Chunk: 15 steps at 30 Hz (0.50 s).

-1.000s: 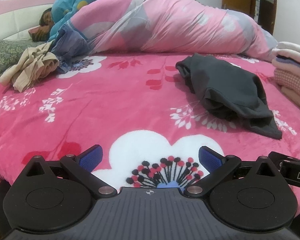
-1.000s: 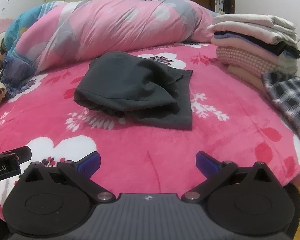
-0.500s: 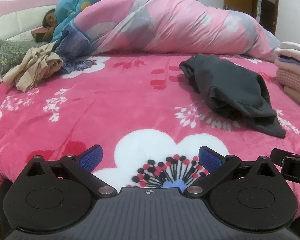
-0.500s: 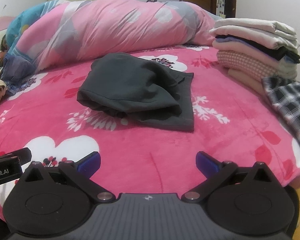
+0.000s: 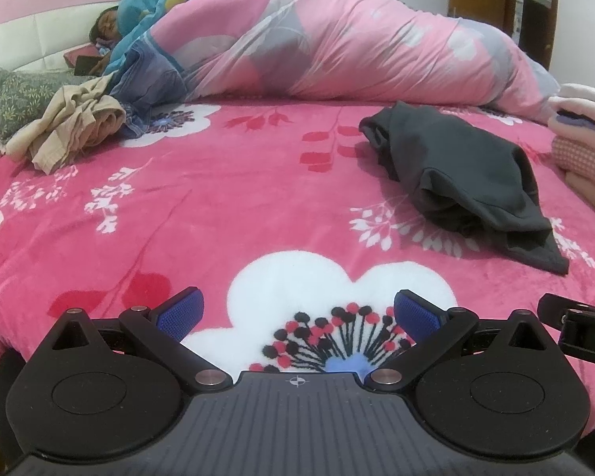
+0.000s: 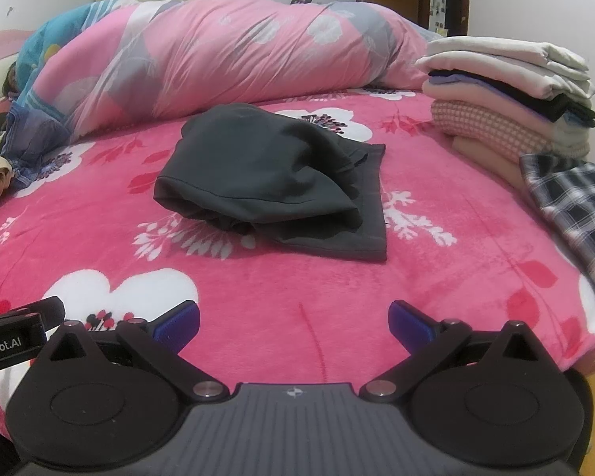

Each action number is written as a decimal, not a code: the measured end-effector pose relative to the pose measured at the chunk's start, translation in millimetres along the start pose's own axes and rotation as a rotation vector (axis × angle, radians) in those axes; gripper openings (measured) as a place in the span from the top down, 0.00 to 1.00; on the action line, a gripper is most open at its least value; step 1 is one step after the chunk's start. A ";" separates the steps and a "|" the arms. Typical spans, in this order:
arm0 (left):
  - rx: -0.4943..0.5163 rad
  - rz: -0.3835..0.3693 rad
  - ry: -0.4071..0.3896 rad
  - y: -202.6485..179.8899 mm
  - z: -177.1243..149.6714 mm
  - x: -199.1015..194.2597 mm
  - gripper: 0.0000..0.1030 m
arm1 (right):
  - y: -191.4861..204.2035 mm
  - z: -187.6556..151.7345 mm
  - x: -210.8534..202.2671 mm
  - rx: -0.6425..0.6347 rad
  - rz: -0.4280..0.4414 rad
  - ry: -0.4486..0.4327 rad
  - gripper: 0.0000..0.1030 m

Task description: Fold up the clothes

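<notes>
Even, soft indoor light, faint shadows, sharp centre, strong fisheye bending and dark corners at the edges.

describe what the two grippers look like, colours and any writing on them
Both the left gripper and right gripper have a ribbed dark grey body, black round-ended linkage arms with silver pivot pins, and blue textured fingertip pads. White lettering on the left one's side ends in "Robot.AI".

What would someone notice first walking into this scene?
Probably the dark grey garment, loosely bunched mid-bed on the bright pink flowered blanket, ahead of both open grippers. Next, the stack of folded clothes at the right edge, and the big pink duvet along the far side.
</notes>
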<state>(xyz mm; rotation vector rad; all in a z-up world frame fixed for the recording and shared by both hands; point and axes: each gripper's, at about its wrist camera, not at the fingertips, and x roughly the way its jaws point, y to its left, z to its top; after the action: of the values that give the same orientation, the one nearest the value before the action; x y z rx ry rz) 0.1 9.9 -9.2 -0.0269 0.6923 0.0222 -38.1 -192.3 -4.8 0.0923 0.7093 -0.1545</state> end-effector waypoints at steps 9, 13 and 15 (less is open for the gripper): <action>-0.002 -0.005 0.005 1.4 0.9 1.9 0.00 | 4.5 0.7 2.7 -0.007 0.000 0.006 0.00; -0.001 -0.007 0.008 2.6 1.3 3.3 0.00 | 5.5 0.8 4.0 -0.005 -0.002 0.011 0.00; -0.002 -0.008 0.009 3.3 1.3 3.9 0.00 | 6.6 0.8 4.5 -0.006 -0.003 0.013 0.00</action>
<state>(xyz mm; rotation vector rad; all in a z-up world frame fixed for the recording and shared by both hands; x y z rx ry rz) 3.8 13.3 -10.7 -0.0314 0.7015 0.0147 -33.1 -186.4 -6.9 0.0861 0.7224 -0.1551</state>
